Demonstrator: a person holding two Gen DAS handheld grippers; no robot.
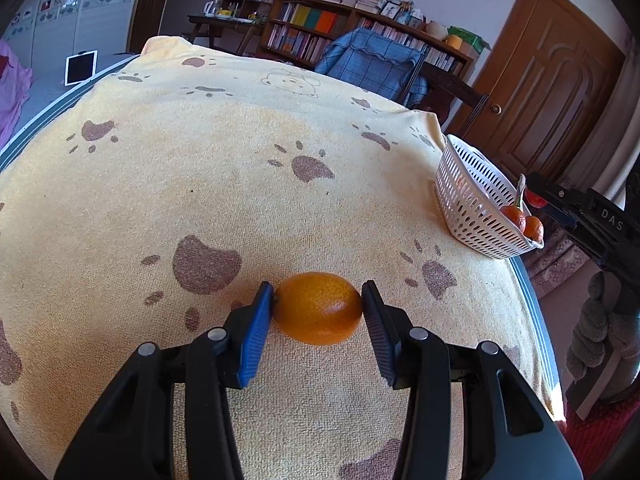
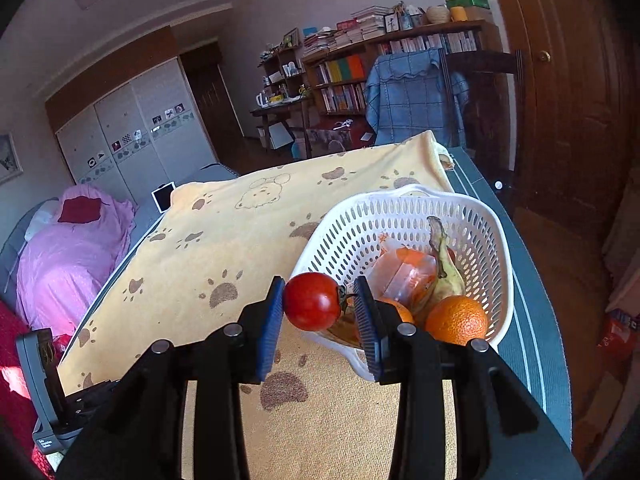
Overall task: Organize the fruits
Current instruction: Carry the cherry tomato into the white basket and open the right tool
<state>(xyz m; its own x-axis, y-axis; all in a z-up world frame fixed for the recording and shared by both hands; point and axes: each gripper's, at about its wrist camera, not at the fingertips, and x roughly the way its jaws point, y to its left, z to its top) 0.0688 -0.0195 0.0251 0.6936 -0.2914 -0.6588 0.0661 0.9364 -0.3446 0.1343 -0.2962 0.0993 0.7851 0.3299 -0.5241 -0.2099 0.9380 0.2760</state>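
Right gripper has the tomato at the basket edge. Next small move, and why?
Probably carry it a little further forward over the rim, then release. The right gripper is shut on the round red tomato, which sits at the near rim of the white perforated plastic basket, not yet over its middle. Oranges and a browned banana fill the near side, so drop gently.

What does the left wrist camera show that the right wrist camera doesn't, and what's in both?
Only the left wrist view shows the left gripper clamped on an orange fruit over the yellow paw-print cloth. Only the right wrist view shows the basket's contents clearly: a browned banana, a plastic bag and an orange. Both show the white basket and the tomato held by the right gripper.
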